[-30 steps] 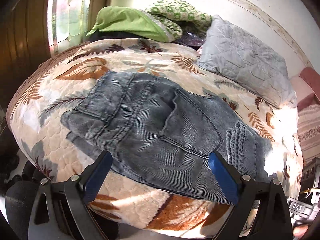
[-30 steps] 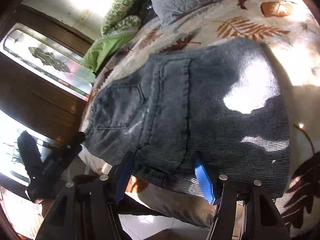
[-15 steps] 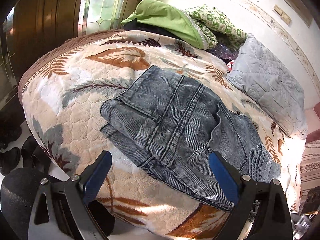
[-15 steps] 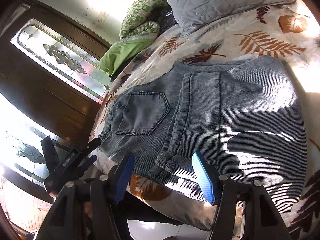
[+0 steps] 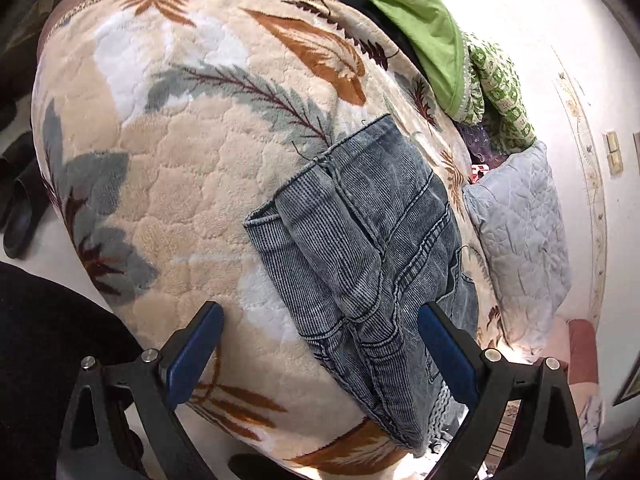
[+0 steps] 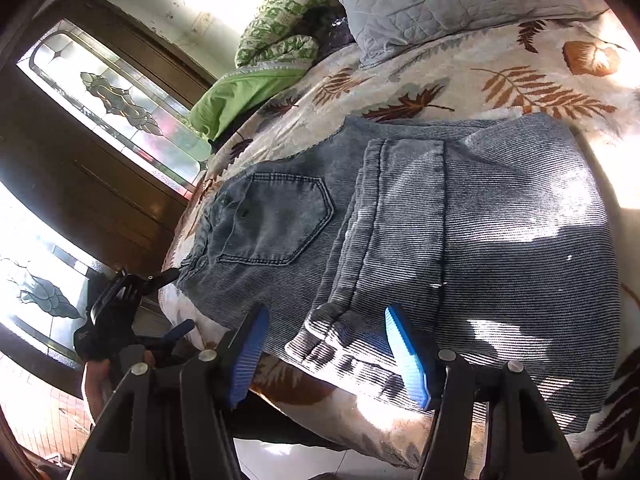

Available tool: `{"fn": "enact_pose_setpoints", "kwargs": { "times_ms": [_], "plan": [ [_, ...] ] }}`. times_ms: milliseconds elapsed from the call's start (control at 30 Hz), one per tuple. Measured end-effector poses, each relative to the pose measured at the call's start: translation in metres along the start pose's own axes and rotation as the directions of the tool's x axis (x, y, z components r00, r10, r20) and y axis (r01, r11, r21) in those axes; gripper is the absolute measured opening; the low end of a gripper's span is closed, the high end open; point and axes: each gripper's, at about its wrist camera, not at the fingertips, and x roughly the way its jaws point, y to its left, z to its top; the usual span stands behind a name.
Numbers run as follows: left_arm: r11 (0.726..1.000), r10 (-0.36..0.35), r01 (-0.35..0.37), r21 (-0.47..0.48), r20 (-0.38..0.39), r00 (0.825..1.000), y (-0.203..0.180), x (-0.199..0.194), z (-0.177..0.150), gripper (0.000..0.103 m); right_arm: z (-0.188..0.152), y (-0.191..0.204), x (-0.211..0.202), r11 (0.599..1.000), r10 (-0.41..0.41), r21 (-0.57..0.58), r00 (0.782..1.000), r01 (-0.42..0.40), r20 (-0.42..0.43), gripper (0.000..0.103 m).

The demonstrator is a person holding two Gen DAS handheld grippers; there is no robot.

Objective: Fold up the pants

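Grey-blue corduroy pants [image 5: 372,256] lie folded on the leaf-patterned blanket [image 5: 192,184], near the bed's front edge. In the right wrist view the pants [image 6: 440,240] show a back pocket and a thick folded seam. My left gripper [image 5: 316,356] is open and empty, just off the bed edge, with the pants' waist end between its blue pads. It also shows in the right wrist view [image 6: 160,308], to the left of the pants. My right gripper [image 6: 328,356] is open and empty, at the pants' near folded edge.
A grey quilted pillow [image 5: 520,236] and a green and patterned bedding pile [image 5: 452,52] lie at the far side of the bed. Dark shoes [image 5: 20,204] stand on the floor at the left. A wooden door with stained glass [image 6: 108,96] is behind the bed.
My left gripper has swung left and away from the pants towards the bed's corner, so the pants now sit to its right. My right gripper has pulled back slightly. Both stayed open.
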Motion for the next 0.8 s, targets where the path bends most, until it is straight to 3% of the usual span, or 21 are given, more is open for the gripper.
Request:
{"fn": "enact_pose_setpoints", "kwargs": {
  "times_ms": [400, 433, 500, 667, 800],
  "plan": [
    [0.989, -0.145, 0.143, -0.045, -0.028, 0.989, -0.004, 0.011, 0.021, 0.095, 0.003, 0.013, 0.006, 0.999, 0.029, -0.014, 1.0, -0.029, 0.001, 0.064],
    [0.987, -0.156, 0.155, -0.039, -0.027, 0.987, -0.005, 0.011, 0.023, 0.09, 0.004, 0.015, 0.008, 0.999, 0.029, -0.015, 1.0, -0.029, -0.002, 0.064],
    [0.988, -0.15, 0.149, -0.028, -0.042, 0.988, -0.006, 0.015, 0.025, 0.065, 0.005, 0.018, 0.012, 0.999, 0.028, -0.017, 1.0, -0.028, -0.006, 0.064],
    [0.994, -0.11, 0.109, -0.028, -0.05, 0.993, 0.001, 0.02, 0.026, 0.032, 0.019, 0.024, 0.027, 0.999, 0.035, 0.027, 0.999, -0.035, -0.014, 0.064],
    [0.996, -0.077, 0.078, 0.042, -0.031, 0.997, -0.008, 0.018, 0.023, 0.021, 0.033, 0.031, 0.051, 0.995, 0.064, 0.081, 0.997, -0.06, -0.05, 0.064]
  ]
}}
